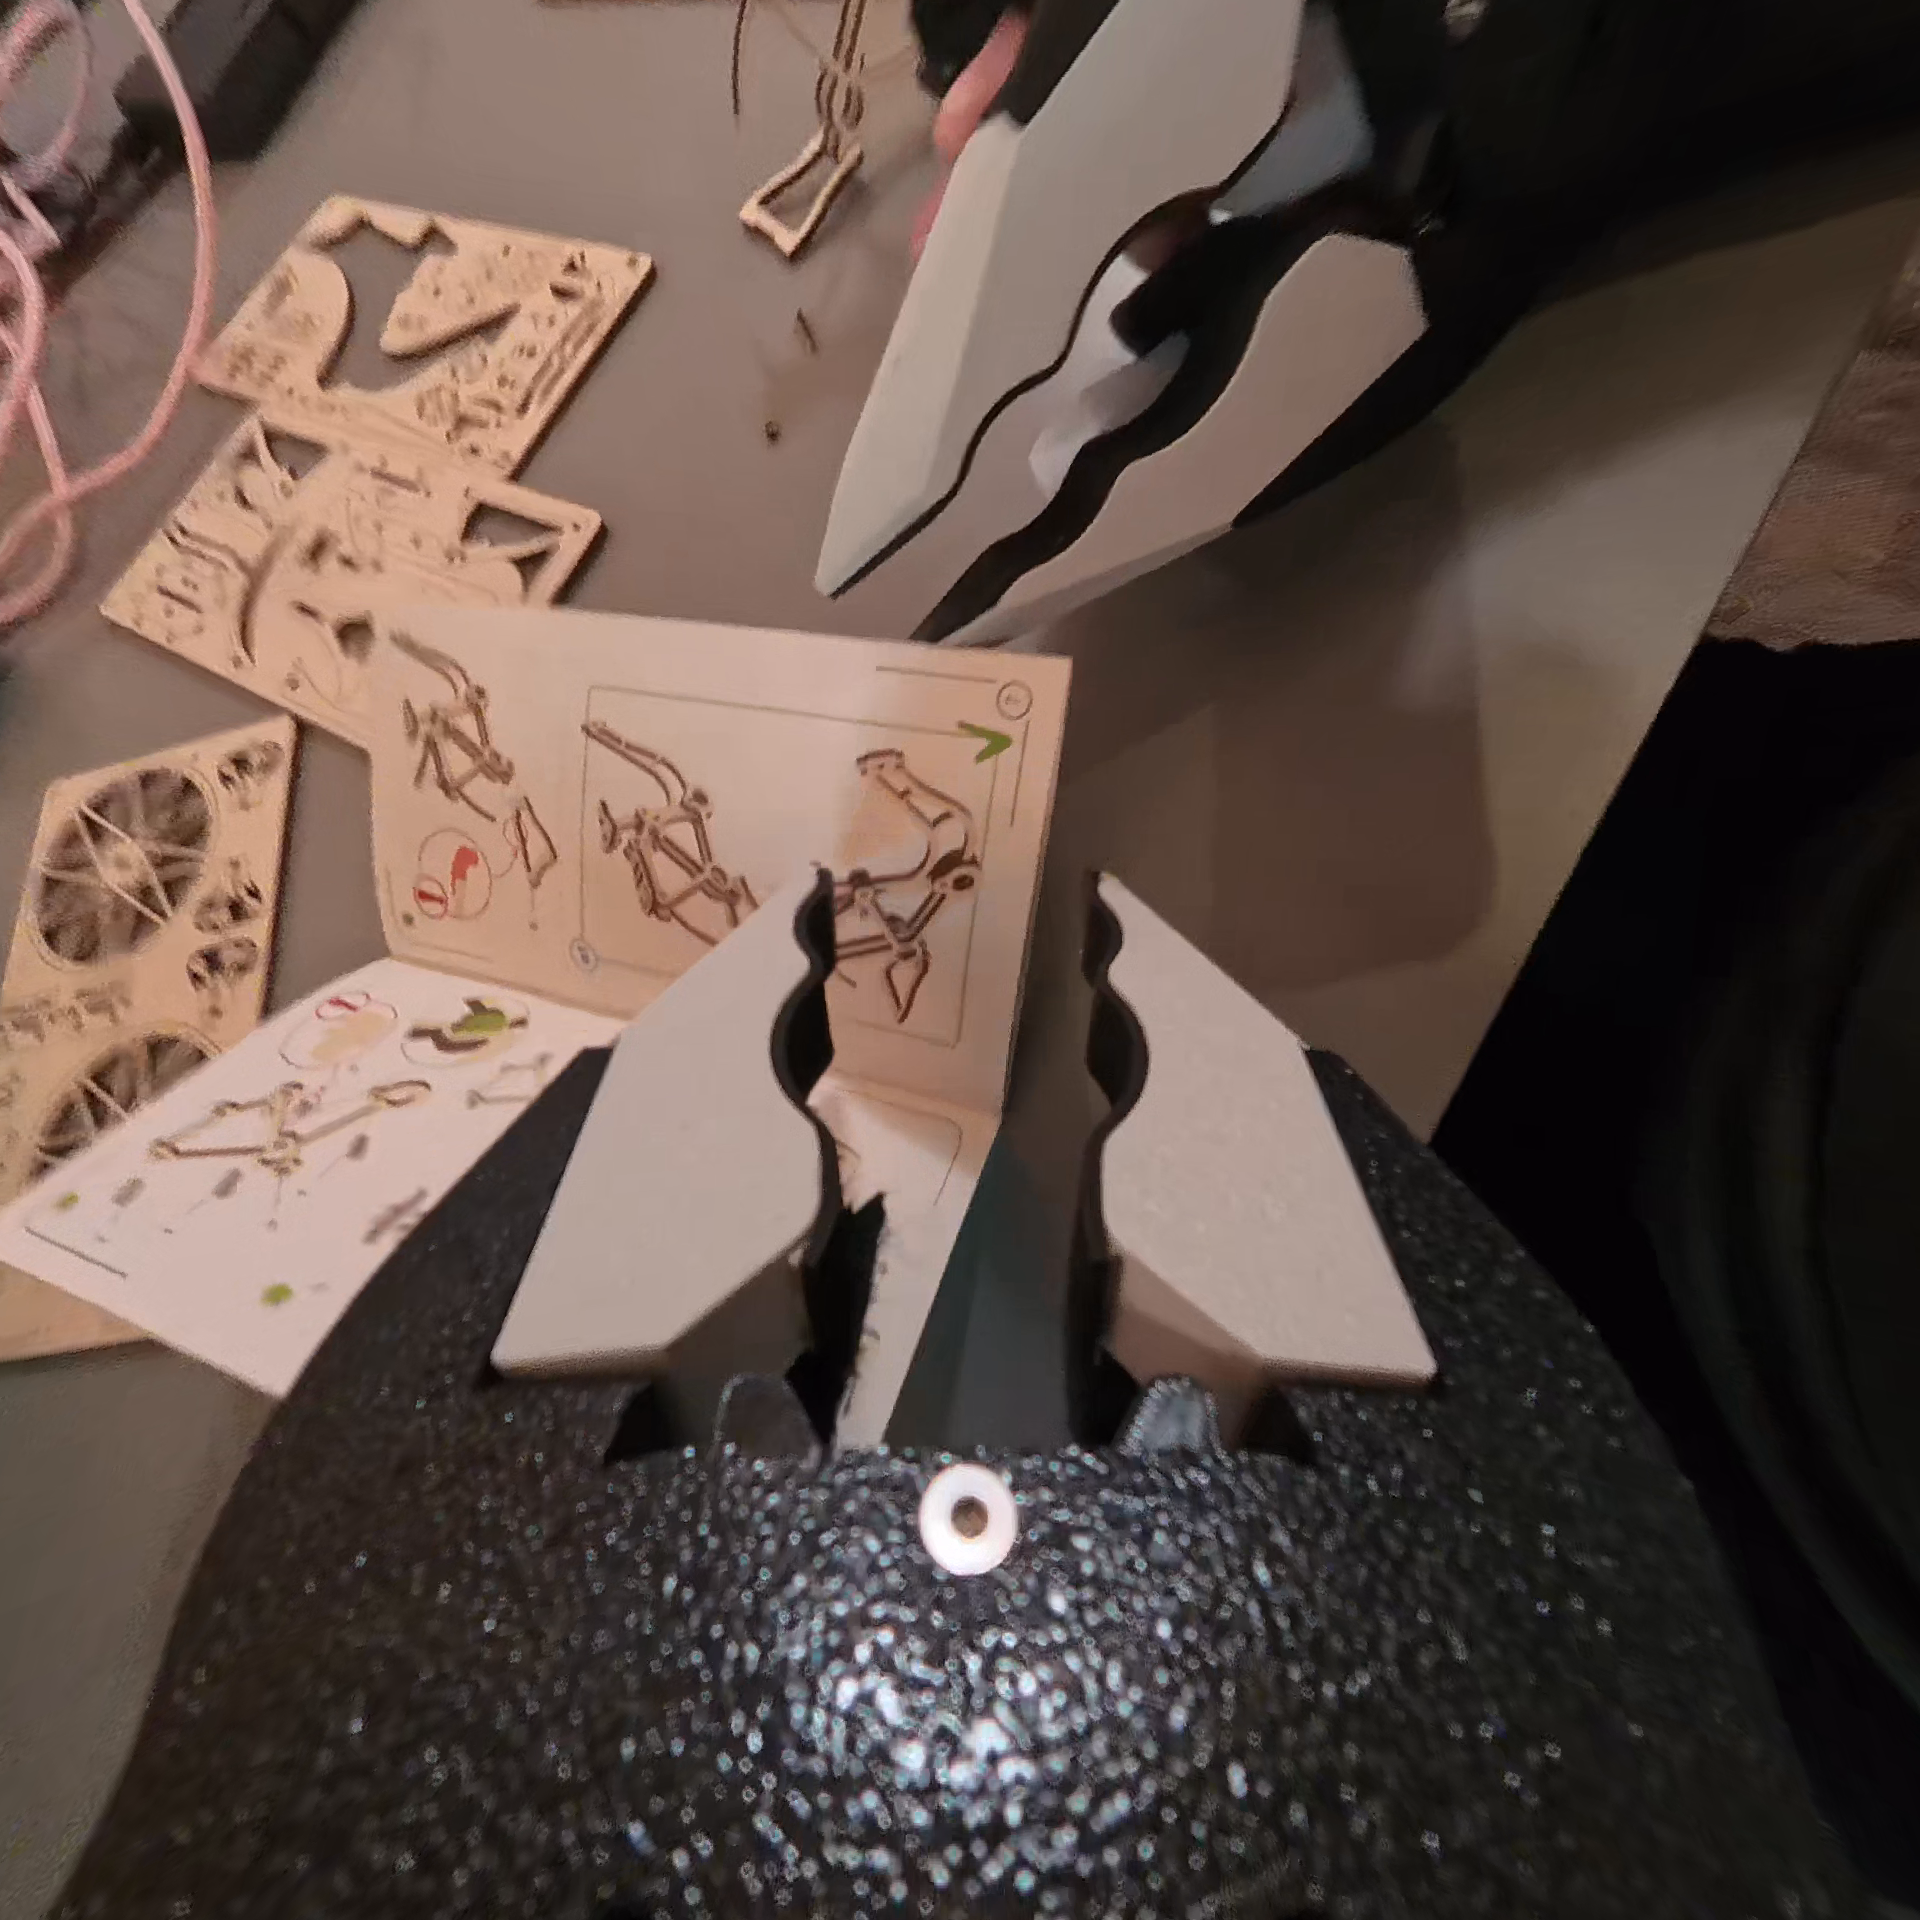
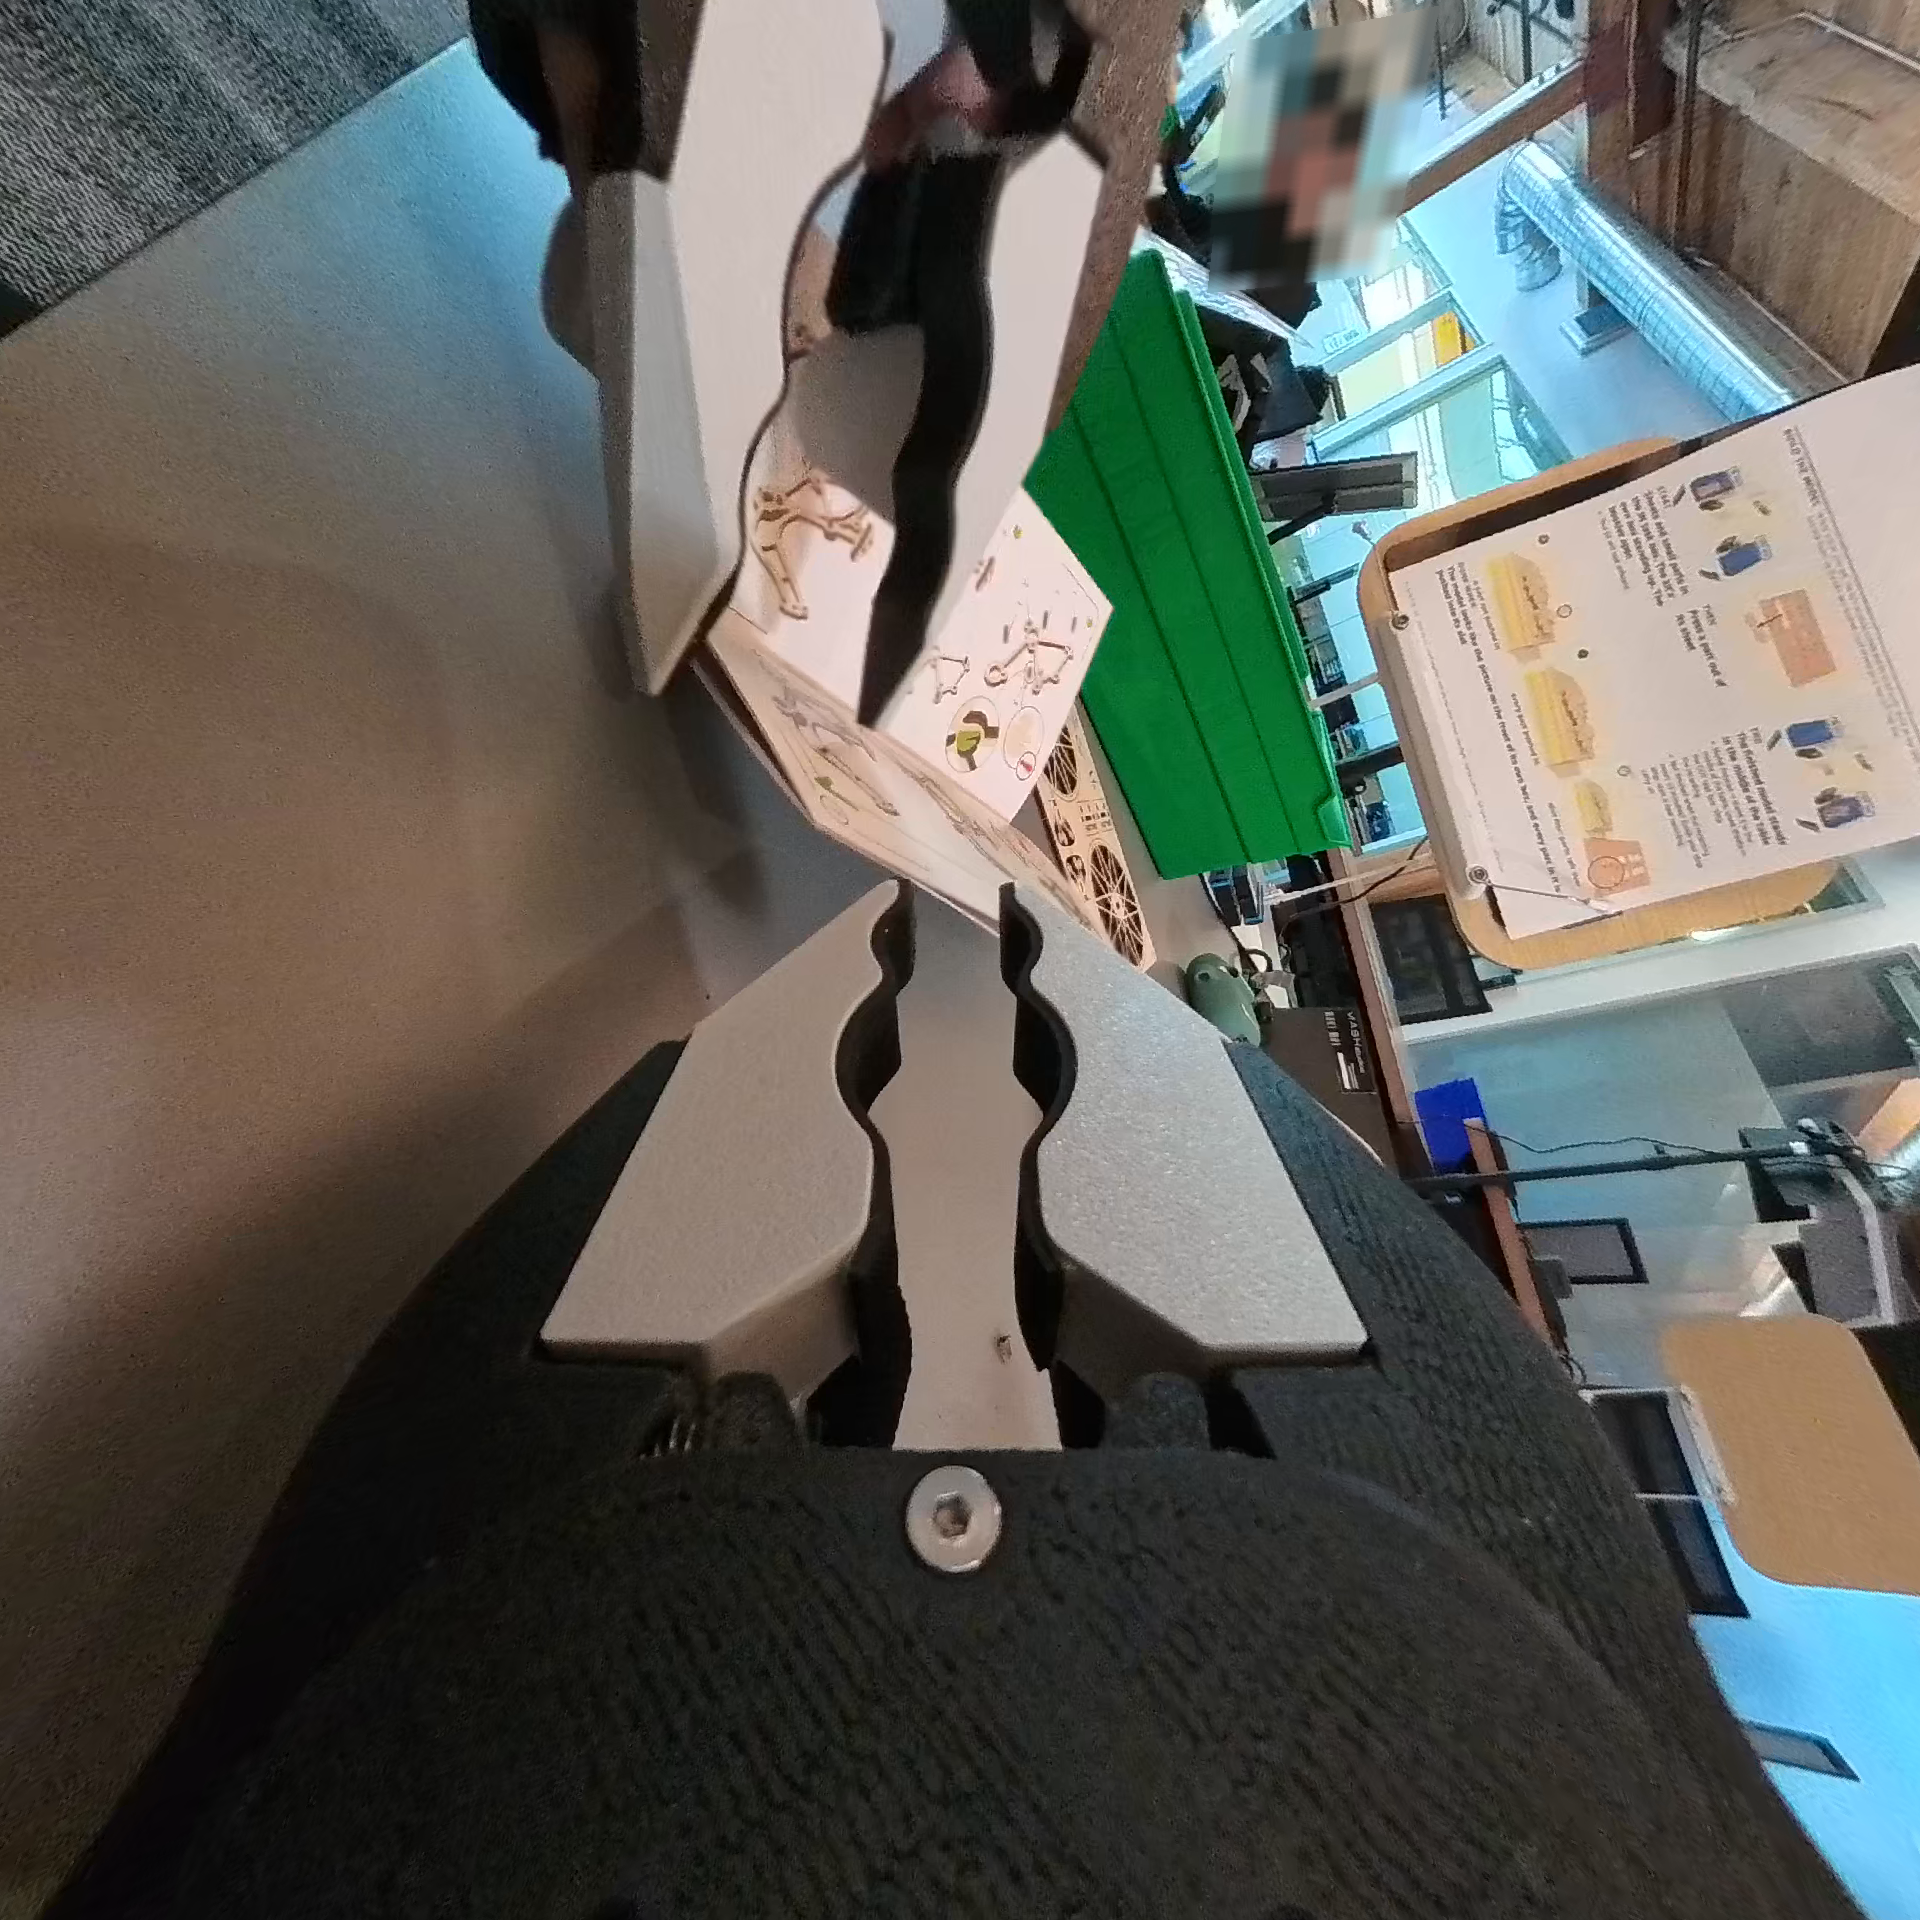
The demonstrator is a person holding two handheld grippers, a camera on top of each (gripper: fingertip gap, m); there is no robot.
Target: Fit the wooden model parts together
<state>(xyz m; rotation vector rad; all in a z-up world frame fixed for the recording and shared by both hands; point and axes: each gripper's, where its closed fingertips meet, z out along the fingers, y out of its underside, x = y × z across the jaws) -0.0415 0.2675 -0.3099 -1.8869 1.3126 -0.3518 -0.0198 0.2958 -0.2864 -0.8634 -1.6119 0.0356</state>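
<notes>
Three laser-cut wooden part sheets (image 1: 426,322) (image 1: 343,561) (image 1: 135,914) lie on the grey table at the left. A partly built wooden frame piece (image 1: 810,177) lies at the far side. My left gripper (image 1: 961,894) is open and empty, hovering over the open instruction booklet (image 1: 727,831). My right gripper (image 1: 883,608) comes in from the upper right, its tips just beyond the booklet. In the right wrist view, my right gripper (image 2: 953,899) has a narrow gap and holds nothing. The left gripper (image 2: 769,696) shows above the booklet (image 2: 997,644), next to a wheel sheet (image 2: 1101,862).
Pink cables (image 1: 197,208) lie at the table's far left. Small wooden scraps (image 1: 805,327) sit near the frame piece. The table edge (image 1: 1558,831) runs along the right. A green bin (image 2: 1174,623) and a wooden board bearing a printed sheet (image 2: 1662,665) stand beyond the booklet.
</notes>
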